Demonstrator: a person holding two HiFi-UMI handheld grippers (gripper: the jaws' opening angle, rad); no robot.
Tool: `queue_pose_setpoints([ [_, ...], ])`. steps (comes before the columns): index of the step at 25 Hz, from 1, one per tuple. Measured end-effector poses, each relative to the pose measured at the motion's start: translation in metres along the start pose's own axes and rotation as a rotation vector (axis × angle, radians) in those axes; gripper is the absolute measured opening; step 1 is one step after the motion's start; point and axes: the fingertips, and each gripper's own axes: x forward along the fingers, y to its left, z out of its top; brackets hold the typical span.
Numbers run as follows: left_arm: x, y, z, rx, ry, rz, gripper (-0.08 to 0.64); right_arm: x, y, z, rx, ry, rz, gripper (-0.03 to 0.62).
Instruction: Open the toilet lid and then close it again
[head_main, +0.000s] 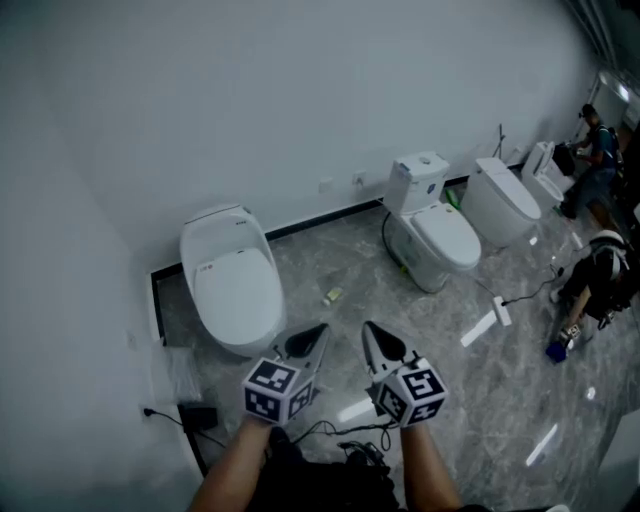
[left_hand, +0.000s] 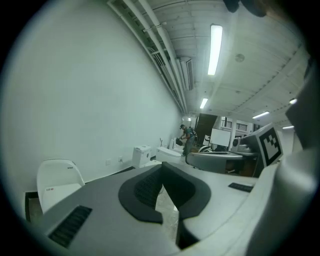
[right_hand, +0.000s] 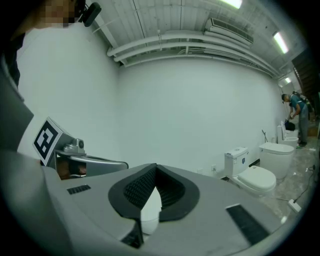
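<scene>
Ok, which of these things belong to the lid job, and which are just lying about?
Job:
- nearest white toilet, lid closed (probably the target)
- left gripper and right gripper, both shut, empty

Lying about:
- white toilet with cistern
- farther white toilet
- small object on floor
- white strip
- black plug block

The wall (head_main: 250, 100) is plain white with a black skirting (head_main: 320, 222) at its foot, and the floor (head_main: 440, 320) is grey, marbled with paler streaks. All three toilets are white, the near toilet (head_main: 235, 290), the middle toilet (head_main: 435, 230) and the far toilet (head_main: 503, 200) alike; a small item (head_main: 332, 295) on the floor is yellow-green, and the box (head_main: 198, 414) and its cable (head_main: 165, 416) are black. The left gripper (head_main: 316, 332) and right gripper (head_main: 370, 330) are grey-bodied with black ribbed pads (left_hand: 145, 190), and each carries a white cube (head_main: 275, 390) patterned with black square markers; a far person (right_hand: 296, 107) wears teal.
</scene>
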Motion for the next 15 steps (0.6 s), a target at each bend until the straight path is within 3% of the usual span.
queue_pose_setpoints([
  [7, 0.013, -0.094, 0.002, 0.025, -0.047, 0.057, 0.006, -0.085, -0.042, 0.005, -0.011, -0.058, 0.069, 0.009],
  [15, 0.028, -0.177, 0.011, 0.091, -0.049, 0.095, 0.006, -0.144, -0.072, 0.022, 0.014, -0.095, 0.138, 0.008],
])
